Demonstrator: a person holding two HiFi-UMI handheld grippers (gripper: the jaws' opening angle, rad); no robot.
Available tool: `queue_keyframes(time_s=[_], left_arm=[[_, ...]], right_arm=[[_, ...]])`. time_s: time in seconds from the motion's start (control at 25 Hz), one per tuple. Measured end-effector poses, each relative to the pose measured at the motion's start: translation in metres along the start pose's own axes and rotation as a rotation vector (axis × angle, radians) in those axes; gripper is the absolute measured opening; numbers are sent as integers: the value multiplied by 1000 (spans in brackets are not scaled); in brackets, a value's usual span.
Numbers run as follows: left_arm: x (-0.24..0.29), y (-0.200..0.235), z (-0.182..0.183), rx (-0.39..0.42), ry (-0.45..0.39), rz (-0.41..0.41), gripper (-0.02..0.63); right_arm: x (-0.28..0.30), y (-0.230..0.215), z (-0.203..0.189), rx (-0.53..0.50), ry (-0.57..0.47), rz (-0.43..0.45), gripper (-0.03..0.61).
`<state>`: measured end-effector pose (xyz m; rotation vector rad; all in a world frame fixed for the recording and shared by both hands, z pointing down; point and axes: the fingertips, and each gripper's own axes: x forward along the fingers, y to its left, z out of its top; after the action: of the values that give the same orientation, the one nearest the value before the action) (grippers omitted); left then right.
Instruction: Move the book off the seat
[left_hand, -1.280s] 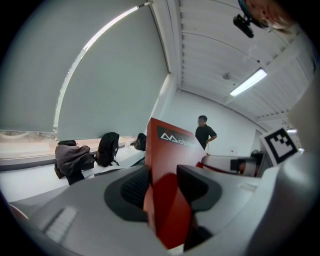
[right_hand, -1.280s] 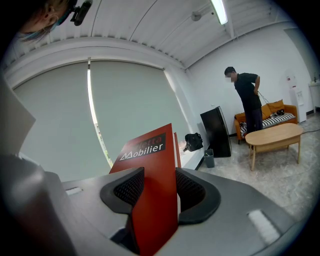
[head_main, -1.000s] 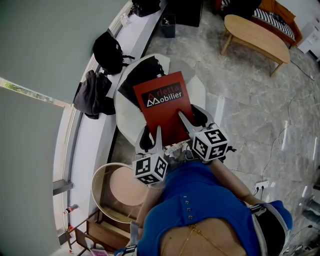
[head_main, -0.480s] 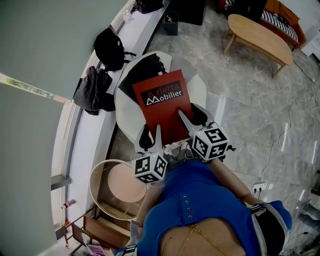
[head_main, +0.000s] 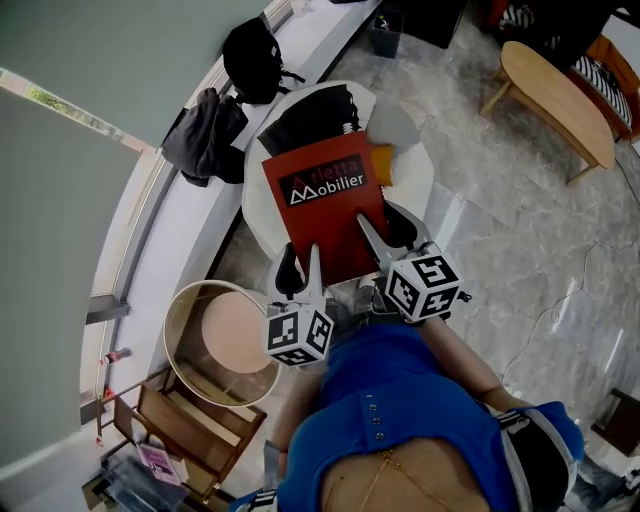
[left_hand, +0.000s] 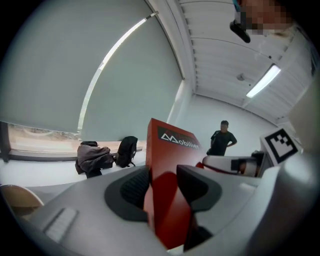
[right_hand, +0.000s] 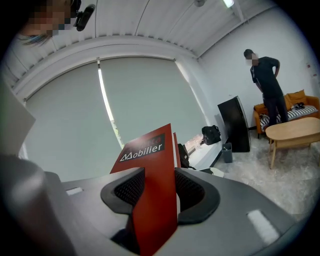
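**Inspector A:** Step in hand?

**Inspector B:** The lift, by my reading. Taking the chair (head_main: 252, 205) as reference, the red book (head_main: 325, 205) stands tilted over its seat, near edge raised. Whether the far edge rests there, I cannot tell. The left gripper (head_main: 300, 272) and the right gripper (head_main: 385, 235) each pinch that near edge. The right jaws have just been closing tighter on it.

**Inspector A:** Next?

**Inspector B:** Carry it clear of the chair, both grips kept together. Containers: the round tub (head_main: 185, 310) beside the chair has nothing visible inside.
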<state>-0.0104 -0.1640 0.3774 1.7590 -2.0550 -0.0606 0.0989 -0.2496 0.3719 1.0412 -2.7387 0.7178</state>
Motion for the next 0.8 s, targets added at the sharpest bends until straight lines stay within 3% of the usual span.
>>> queue_keyframes(time_s=[0.16,0.56,0.8], left_arm=[[-16,21,0,-17,-27,79,169],[-124,123,1,-101,-114,298,169],[-251,214,-8,-158,-191,444,167]], right_arm=[[13,22,-9,-14,26,73,193],[37,161,-60,-87,126,297,193],[27,304,-123,-146,180,439,192]])
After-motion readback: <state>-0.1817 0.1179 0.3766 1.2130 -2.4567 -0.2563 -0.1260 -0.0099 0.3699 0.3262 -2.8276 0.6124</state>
